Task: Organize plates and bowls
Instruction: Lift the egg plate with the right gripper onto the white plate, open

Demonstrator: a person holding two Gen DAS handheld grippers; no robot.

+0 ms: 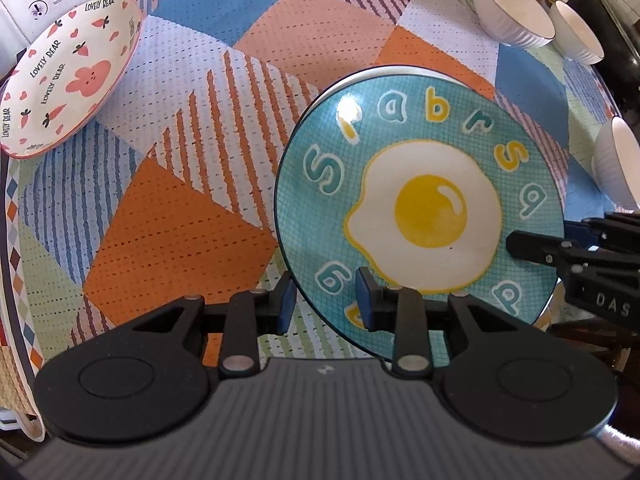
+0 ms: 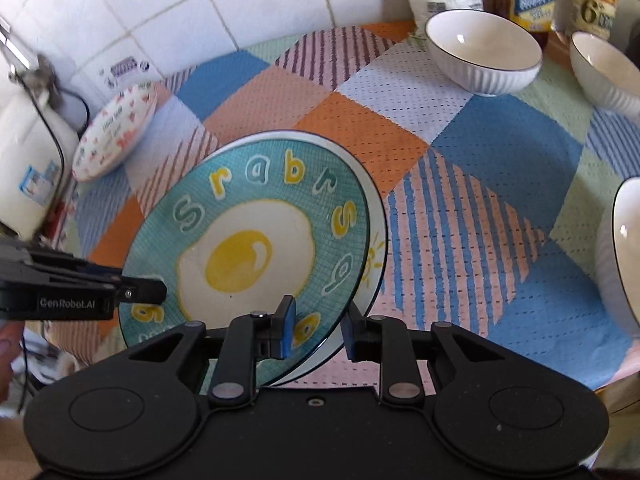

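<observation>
Egg plate (image 1: 424, 204) rests on a white plate (image 1: 400, 70) on the cloth. Left wrist view: my left gripper (image 1: 326, 304) straddles its rim, pads apart from it. Right wrist view: my right gripper (image 2: 318, 330) likewise spread astride. I judge stacking done; next, withdraw cleanly.

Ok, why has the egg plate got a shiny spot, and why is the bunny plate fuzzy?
Left wrist view: glare sits on the egg plate; bunny plate looks sharp. Right wrist view: bunny plate is blurred, and wall tiles curve from the fisheye.
</observation>
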